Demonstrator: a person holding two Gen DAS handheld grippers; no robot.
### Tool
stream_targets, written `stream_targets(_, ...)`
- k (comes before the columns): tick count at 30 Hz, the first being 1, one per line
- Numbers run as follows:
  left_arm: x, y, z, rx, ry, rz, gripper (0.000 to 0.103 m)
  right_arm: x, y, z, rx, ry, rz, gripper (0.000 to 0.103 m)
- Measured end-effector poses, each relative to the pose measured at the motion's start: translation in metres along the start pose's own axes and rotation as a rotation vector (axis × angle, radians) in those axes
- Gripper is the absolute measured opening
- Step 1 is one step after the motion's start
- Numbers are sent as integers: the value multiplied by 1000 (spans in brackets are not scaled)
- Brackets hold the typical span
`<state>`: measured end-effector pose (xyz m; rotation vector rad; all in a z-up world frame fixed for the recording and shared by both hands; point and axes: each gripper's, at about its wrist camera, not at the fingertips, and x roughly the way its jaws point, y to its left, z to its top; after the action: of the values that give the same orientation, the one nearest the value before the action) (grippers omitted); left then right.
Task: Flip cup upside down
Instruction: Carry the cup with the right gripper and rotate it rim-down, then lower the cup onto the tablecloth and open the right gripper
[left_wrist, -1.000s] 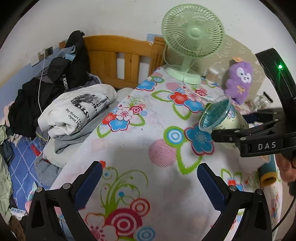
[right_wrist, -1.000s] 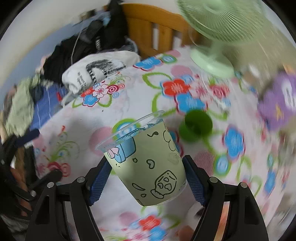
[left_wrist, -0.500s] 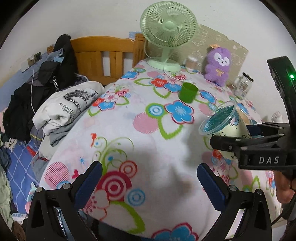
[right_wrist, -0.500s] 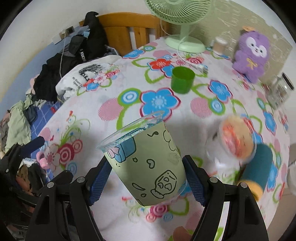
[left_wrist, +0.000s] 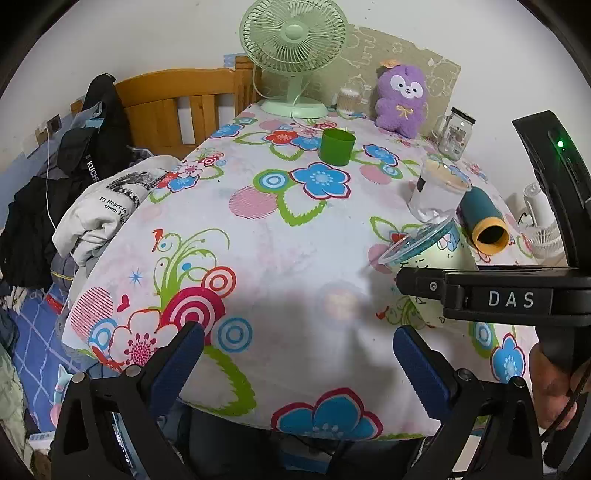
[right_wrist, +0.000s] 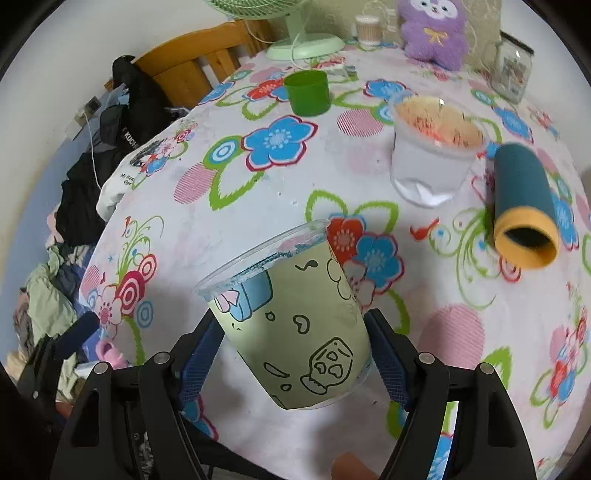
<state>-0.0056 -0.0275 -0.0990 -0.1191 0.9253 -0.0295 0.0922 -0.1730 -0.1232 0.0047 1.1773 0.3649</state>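
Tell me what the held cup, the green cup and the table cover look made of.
Held cup: clear thin plastic, likely, with a glossy see-through rim and a pale green printed sleeve.
Green cup: opaque plastic, apparently, with an even colour and a smooth matte wall.
Table cover: soft fabric, it seems, flower-printed and draping over the edge.

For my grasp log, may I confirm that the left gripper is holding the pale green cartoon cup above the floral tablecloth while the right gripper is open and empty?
The sides are swapped. The right wrist view shows the right gripper shut on the pale green cartoon cup above the floral tablecloth; the left gripper is open and empty.
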Motion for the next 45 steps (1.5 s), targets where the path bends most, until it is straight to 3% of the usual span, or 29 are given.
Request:
stream_targets(14,3,-1,-2,1,13,8,103,14,16,-1,-80,7,-97,80)
stream_targets(25,1,0,1,-3,4,11,103,-5,13,1,-78,-11,-49,81)
stream_targets(36,6,-18,7,4,31,-10,103,-52,-20,-14,-75,-129,-76,81)
stream_targets(45,20,-61,21,24,51,-38,103,-79,-77,-32,-14,-209,-90,81)
